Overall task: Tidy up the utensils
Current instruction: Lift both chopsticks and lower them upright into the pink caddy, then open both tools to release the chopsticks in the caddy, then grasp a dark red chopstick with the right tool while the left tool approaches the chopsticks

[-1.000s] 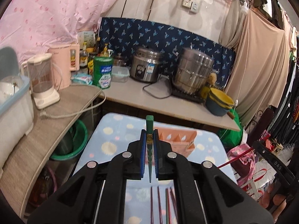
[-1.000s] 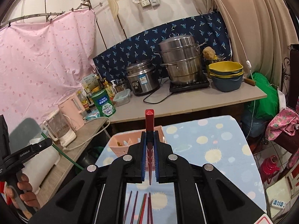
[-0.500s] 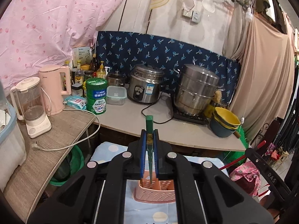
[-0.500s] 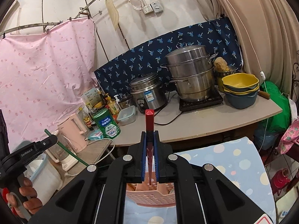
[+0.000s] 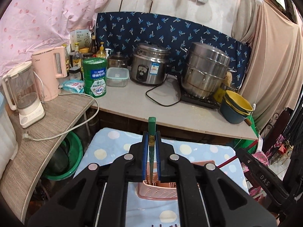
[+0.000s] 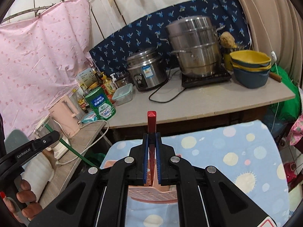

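Above the pink basket (image 5: 157, 191) near the worktop's far edge, my left hand-held gripper (image 5: 151, 162) pinches a green chopstick (image 5: 151, 132), my right hand-held gripper (image 6: 151, 162) a red chopstick (image 6: 151, 123); neither is dropped in yet, and I think more chopsticks wait.

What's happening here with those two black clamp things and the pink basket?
A person holds a gripper in each hand and is sorting chopsticks. The left gripper is shut on a green chopstick, and the right gripper on a red chopstick. Both chopsticks point down toward the pink utensil basket on the blue dotted cloth; neither has been let go yet.
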Demonstrator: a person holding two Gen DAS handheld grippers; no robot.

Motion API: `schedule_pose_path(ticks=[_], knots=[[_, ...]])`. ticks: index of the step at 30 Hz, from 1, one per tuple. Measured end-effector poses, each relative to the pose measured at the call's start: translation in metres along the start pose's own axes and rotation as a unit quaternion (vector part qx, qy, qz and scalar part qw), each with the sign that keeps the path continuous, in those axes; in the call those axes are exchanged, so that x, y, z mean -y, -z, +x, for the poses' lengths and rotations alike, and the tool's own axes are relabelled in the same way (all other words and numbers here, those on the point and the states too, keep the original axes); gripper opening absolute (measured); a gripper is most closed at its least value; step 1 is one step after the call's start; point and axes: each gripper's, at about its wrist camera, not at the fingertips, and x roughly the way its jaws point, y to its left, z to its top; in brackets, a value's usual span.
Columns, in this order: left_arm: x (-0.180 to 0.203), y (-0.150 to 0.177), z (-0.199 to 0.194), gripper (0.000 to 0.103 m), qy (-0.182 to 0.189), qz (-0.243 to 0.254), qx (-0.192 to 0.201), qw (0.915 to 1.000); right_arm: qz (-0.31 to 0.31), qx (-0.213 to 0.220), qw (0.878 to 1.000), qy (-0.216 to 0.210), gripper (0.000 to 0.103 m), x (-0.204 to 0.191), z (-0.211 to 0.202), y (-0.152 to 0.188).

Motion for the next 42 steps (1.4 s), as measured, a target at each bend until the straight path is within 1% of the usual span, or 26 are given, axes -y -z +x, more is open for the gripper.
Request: schedule_pose_path(ticks=[4, 5, 6, 7, 9, 11, 14, 19, 22, 24, 36, 42], knots=[[-0.002, 0.006, 0.008, 0.008, -0.002, 0.001, -0.009, 1.0, 0.001, -0.014, 1.0, 0.002, 0.008, 0.004, 0.011, 0.007], [-0.003, 0.008, 0.009, 0.008, -0.002, 0.003, -0.01, 0.9999, -0.001, -0.013, 1.0, 0.005, 0.01, 0.004, 0.012, 0.008], [-0.002, 0.01, 0.01, 0.01, -0.006, 0.006, -0.011, 0.9999, -0.002, -0.009, 1.0, 0.008, 0.015, 0.003, 0.011, 0.009], [-0.002, 0.012, 0.01, 0.012, -0.009, 0.009, -0.011, 0.9999, -0.005, -0.007, 1.0, 0.012, 0.016, 0.002, 0.009, 0.01], [-0.001, 0.015, 0.009, 0.029, -0.018, 0.013, -0.007, 0.9997, -0.009, -0.003, 1.0, 0.012, 0.025, 0.001, 0.006, 0.01], [-0.001, 0.016, 0.005, 0.036, -0.019, 0.013, -0.002, 0.9997, -0.013, 0.004, 1.0, 0.013, 0.03, -0.001, 0.0, 0.009], [-0.002, 0.017, -0.001, 0.045, -0.019, 0.011, -0.002, 0.9998, -0.017, 0.011, 1.0, 0.009, 0.033, -0.004, -0.01, 0.008], [-0.003, 0.023, -0.017, 0.046, -0.017, 0.011, -0.002, 0.9998, -0.026, 0.009, 1.0, 0.003, 0.034, -0.01, -0.027, 0.014], [-0.002, 0.036, -0.032, 0.048, -0.021, 0.021, -0.004, 0.9995, -0.038, 0.007, 0.999, 0.006, 0.036, -0.013, -0.043, 0.026], [-0.003, 0.045, -0.04, 0.05, -0.021, 0.023, -0.006, 0.9995, -0.047, 0.004, 0.999, 0.009, 0.038, -0.015, -0.053, 0.038], [-0.007, 0.113, -0.076, 0.05, -0.043, 0.034, -0.043, 0.9976, -0.103, -0.04, 0.993, 0.031, 0.038, -0.026, -0.105, 0.124], [-0.012, 0.157, -0.089, 0.05, -0.045, 0.035, -0.067, 0.9961, -0.099, -0.064, 0.993, 0.031, 0.038, -0.021, -0.125, 0.167]])
